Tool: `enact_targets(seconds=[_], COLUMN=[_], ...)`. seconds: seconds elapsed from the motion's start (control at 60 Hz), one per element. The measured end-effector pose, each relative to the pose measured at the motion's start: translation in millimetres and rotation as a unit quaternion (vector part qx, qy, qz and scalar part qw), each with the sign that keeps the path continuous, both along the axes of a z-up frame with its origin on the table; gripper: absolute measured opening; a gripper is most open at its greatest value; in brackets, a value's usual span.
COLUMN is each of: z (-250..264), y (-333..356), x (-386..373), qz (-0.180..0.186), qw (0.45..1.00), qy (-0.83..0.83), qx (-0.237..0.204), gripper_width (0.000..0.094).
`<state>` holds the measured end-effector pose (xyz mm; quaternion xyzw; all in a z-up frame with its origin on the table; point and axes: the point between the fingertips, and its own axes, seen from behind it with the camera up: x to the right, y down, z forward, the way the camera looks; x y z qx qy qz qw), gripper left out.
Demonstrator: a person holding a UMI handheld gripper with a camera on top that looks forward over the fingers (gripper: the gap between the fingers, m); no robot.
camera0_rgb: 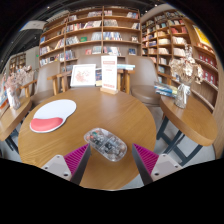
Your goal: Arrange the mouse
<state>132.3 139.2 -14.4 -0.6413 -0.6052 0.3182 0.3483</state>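
Gripper (108,160) sits low over a round wooden table (120,118), fingers spread wide, not clamped on anything. Magenta pads (74,157) face inward on both fingers.

Mouse (105,144) lies on the table between the fingers, slightly forward of the tips. It looks translucent/glossy with dark internals, long axis running diagonally. Clear gap on both sides, so it rests on the table on its own and neither pad touches it.

Ahead and to the left of the left finger: a mouse mat (53,115) with a white upper part and a red lower part, flat on the same table, well apart from the mouse.

Beyond the fingers at the far edge of the table: a white sign card (83,74) standing upright, and just right of it a tall light-coloured stand-up card (109,74). Text on either is too small to read.

Right of the right finger, a second wooden table (192,115) with a small blue-green item (182,96) and a vase of dried flowers (184,66).

Background: bookshelves (100,30) fill the wall behind, full of books. Chairs (146,76) around the far side of the table.
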Motion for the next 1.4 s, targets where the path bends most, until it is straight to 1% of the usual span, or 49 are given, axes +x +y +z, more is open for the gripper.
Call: enact_targets(seconds=[0.317,0.533,0.583,0.633,0.65,0.683,0.733,0.783,0.867,0.933,1.033,1.083,1.15,1.2,1.267,1.35,1.4], z=[-1,-2,-3,-3,-3,-1,-1,1,33,69,120,138,152,152,138,100,76], y=[10,10,11,10,8,8,15,15,1,-16,-60,-85,-119,-146,-185,-230,-246], x=[-38,-51,-54,-56,-57,-56,-57,-58,-65,-74,-97,-113,-134,-148,-165,-181,-190], qz=[-0.006,-0.008,-0.01,-0.008,-0.005,-0.003,-0.018,-0.022,-0.023,-0.019,0.008,0.021,0.032,0.044,0.062,0.083,0.088], qw=[1.0,1.0,1.0,1.0,1.0,1.0,1.0,0.999,1.0,1.0,0.999,0.998,0.998,0.997,0.996,0.996,0.996], qy=[-0.01,-0.014,-0.015,-0.016,-0.016,-0.015,-0.02,-0.028,-0.012,0.008,0.033,0.044,0.054,0.055,0.05,0.033,0.014], qx=[-0.003,-0.003,-0.003,-0.002,-0.003,-0.004,0.002,0.0,-0.018,-0.021,-0.038,-0.039,-0.03,-0.025,-0.025,-0.026,-0.017], gripper_width=[0.0851,0.08,0.0773,0.0707,0.0666,0.0455,0.044,0.042,0.042,0.0421,0.0421,0.042,0.042,0.0422,0.042,0.042,0.0419])
